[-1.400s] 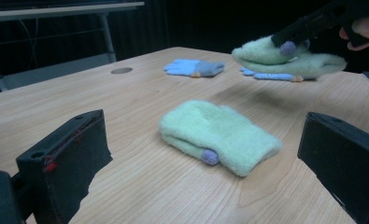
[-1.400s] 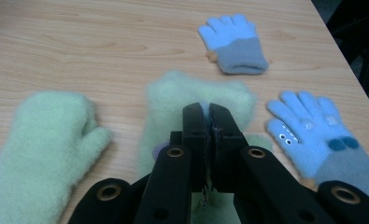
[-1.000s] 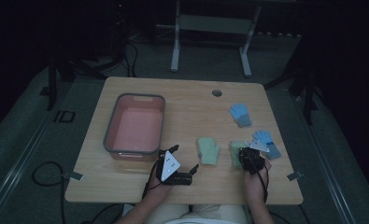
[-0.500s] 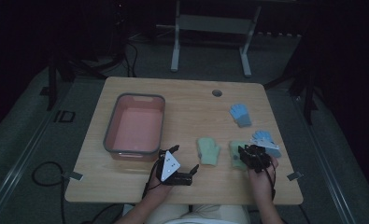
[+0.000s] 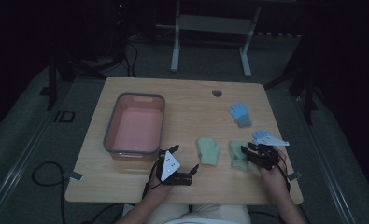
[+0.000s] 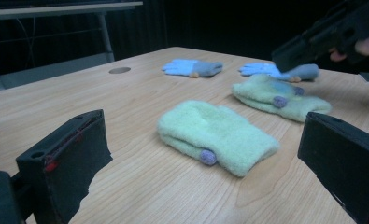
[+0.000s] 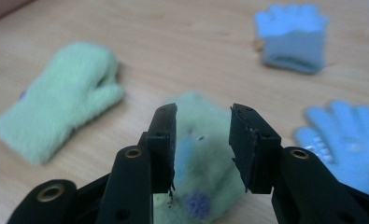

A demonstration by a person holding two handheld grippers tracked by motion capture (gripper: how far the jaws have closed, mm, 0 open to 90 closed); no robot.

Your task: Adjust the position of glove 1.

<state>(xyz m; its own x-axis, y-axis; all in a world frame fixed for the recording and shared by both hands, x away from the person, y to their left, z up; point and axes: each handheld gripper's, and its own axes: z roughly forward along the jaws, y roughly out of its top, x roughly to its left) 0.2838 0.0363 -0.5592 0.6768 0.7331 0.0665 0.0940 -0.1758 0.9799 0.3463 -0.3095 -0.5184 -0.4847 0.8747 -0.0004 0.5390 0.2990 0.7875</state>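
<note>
Two pale green mittens lie on the wooden table (image 5: pixel 182 98). My left gripper (image 5: pixel 186 158) rests near the front edge, open wide; its view looks between the jaws at the nearer mitten (image 6: pixel 217 135), which lies a short way ahead, untouched. My right gripper (image 5: pixel 245 154) hovers low over the second mitten (image 7: pixel 205 154), open with a narrow gap and nothing between its fingertips. In the high view the first mitten (image 5: pixel 208 150) lies left of the second mitten (image 5: pixel 238 154). Two blue gloves lie further right, one (image 5: pixel 240 114) farther back and one (image 5: pixel 265 136) beside my right hand.
A grey-rimmed pink bin (image 5: pixel 111 135) stands at the table's left, just beyond my left gripper. A round cable hole (image 5: pixel 216 93) sits near the far edge. A metal frame (image 5: pixel 210 28) stands on the floor behind the table.
My right gripper has shifted slightly to the right over the second mitten. The left gripper and the gloves have not moved.
</note>
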